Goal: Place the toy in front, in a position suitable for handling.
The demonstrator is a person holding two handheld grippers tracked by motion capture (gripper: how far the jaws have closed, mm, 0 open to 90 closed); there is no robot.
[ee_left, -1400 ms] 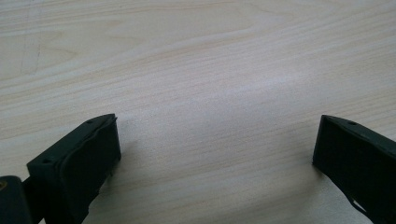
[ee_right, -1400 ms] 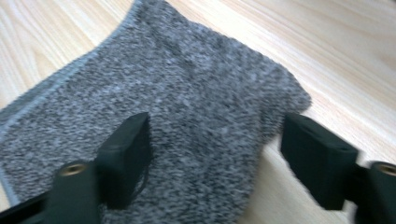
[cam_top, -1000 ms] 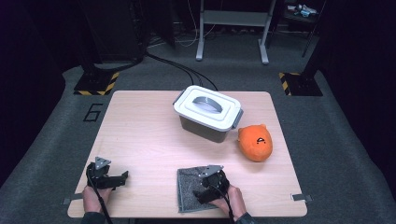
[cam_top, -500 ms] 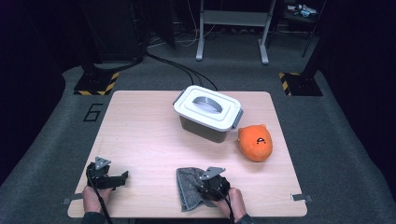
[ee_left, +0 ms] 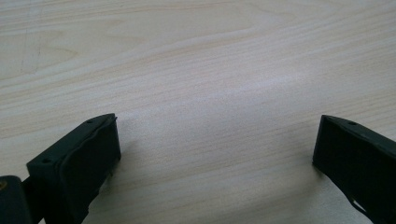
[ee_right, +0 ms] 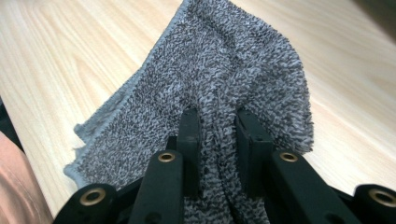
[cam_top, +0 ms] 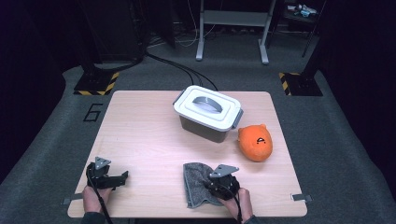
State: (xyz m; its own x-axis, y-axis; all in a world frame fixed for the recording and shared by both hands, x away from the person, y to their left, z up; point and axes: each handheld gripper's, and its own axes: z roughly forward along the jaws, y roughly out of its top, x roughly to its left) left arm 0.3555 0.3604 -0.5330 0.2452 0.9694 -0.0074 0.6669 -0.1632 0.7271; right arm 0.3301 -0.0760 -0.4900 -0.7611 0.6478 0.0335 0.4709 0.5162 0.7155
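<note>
Only one mark reads: a "6" (cam_top: 93, 112) on the floor just left of the tabletop (cam_top: 140, 140). Right gripper (ee_right: 218, 122): jaws have just been closing, fingers (ee_right: 189, 135) now narrow w/ a fold of the grey towel (cam_top: 196, 186) pinched between; towel at near edge, right of centre. Left gripper (ee_left: 215, 154): fingers wide apart over bare wood, nothing held

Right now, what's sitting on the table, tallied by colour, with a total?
Grey: 1, the cloth, pinched in the right tongs
White-lidded: 1, the box
Orange: 1, the plush toy
Total: 3 things on the wooden table
</note>
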